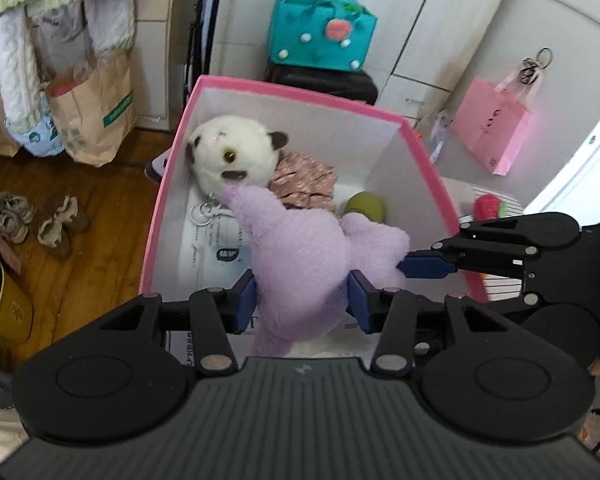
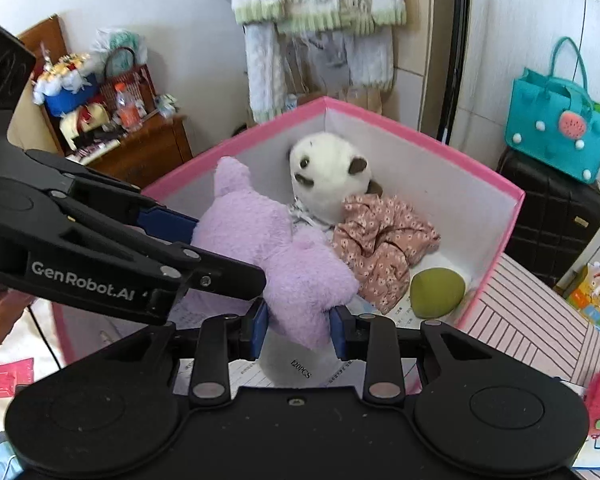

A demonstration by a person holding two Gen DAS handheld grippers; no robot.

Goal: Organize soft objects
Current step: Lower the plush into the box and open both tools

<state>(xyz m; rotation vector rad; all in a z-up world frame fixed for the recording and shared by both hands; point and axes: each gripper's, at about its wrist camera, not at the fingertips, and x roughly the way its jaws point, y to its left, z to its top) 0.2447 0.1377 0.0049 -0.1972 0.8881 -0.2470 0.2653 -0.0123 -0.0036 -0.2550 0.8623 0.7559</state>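
Your left claw (image 1: 302,300) is clamped on the purple plush (image 1: 300,256) mid-body; right claw (image 2: 300,322) pinches its other end, w/ the plush hanging over the pink box (image 1: 168,216) above the panda plush (image 1: 232,158). Risk: if you let go unevenly, it may flop onto the rim & spill out. Long axis runs diagonally, tapered end toward the panda.

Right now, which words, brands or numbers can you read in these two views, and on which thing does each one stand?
"GenRobot.AI": on the side of the left tool, seen in the right wrist view.
"120PCS": on the white pack under the purple plush toy.
Printed papers on the floor of the pink box: too small to read.
Green print on the paper bag: blurred.
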